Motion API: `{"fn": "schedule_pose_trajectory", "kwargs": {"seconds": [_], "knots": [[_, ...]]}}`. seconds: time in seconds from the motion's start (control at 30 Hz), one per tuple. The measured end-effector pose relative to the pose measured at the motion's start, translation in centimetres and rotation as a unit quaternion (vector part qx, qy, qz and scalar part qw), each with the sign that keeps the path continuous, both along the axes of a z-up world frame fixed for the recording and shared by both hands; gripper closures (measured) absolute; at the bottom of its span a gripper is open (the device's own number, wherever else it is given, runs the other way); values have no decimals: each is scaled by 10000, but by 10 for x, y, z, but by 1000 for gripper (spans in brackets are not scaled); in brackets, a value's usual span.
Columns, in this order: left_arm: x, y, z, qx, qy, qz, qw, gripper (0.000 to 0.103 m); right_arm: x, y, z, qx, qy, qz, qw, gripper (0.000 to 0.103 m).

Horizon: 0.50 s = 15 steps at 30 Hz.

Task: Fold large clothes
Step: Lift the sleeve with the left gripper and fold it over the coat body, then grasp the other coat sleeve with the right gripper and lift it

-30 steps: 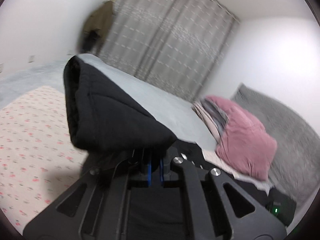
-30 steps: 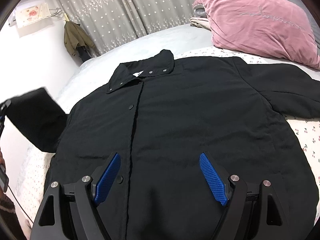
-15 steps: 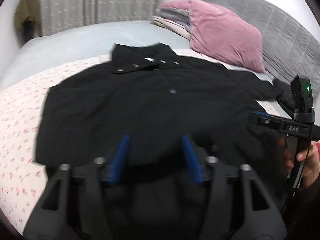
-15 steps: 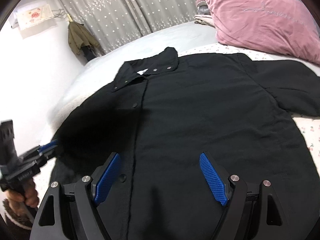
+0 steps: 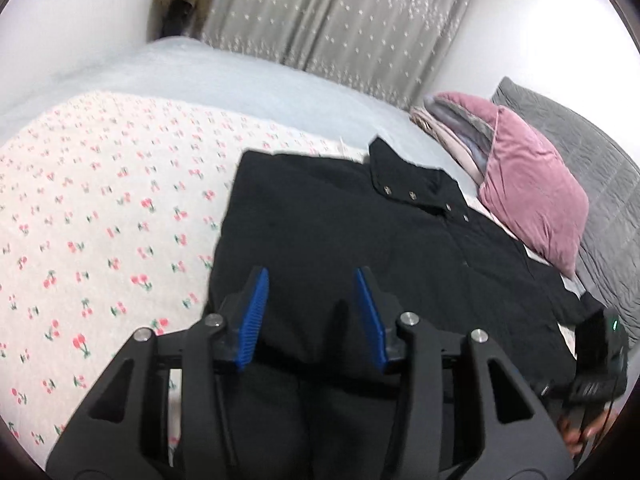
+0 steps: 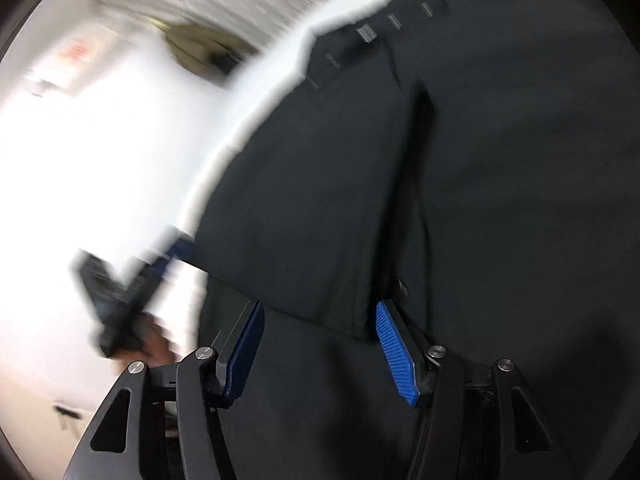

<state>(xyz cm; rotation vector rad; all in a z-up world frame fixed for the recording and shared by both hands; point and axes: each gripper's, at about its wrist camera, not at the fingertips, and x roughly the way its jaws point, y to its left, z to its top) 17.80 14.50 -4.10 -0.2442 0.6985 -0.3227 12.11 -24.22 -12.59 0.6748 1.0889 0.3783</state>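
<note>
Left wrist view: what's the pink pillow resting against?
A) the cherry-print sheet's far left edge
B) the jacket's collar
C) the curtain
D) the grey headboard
D: the pink pillow leans on the grey headboard at the right of the bed, well clear of the curtain and off to the right of the black jacket and its collar.

The jacket (image 5: pixel 360 240) lies on the bedspread (image 5: pixel 100 220), the pillow (image 5: pixel 532 192) right of its collar.
</note>
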Motion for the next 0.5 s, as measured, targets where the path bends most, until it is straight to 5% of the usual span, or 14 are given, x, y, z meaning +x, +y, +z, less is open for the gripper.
{"fn": "schedule_pose_trajectory", "kwargs": {"seconds": [0.27, 0.3, 0.33, 0.4, 0.5], "knots": [[11, -3, -5, 24, -176, 180, 9997, 60, 3, 11, -2, -105, -297, -428, 9986, 46], [11, -3, -6, 10, -172, 210, 9996, 62, 10, 14, 0, -220, -384, -424, 9981, 54], [11, -4, -7, -5, -170, 224, 9996, 64, 16, 18, 3, -399, -422, -374, 9976, 86], [10, -3, -5, -66, -173, 200, 9996, 68, 27, 18, 17, -568, -459, -309, 9968, 91], [8, -2, -3, -181, -214, 155, 9995, 70, 29, 12, 67, -1071, -1417, -285, 9837, 91]]}}
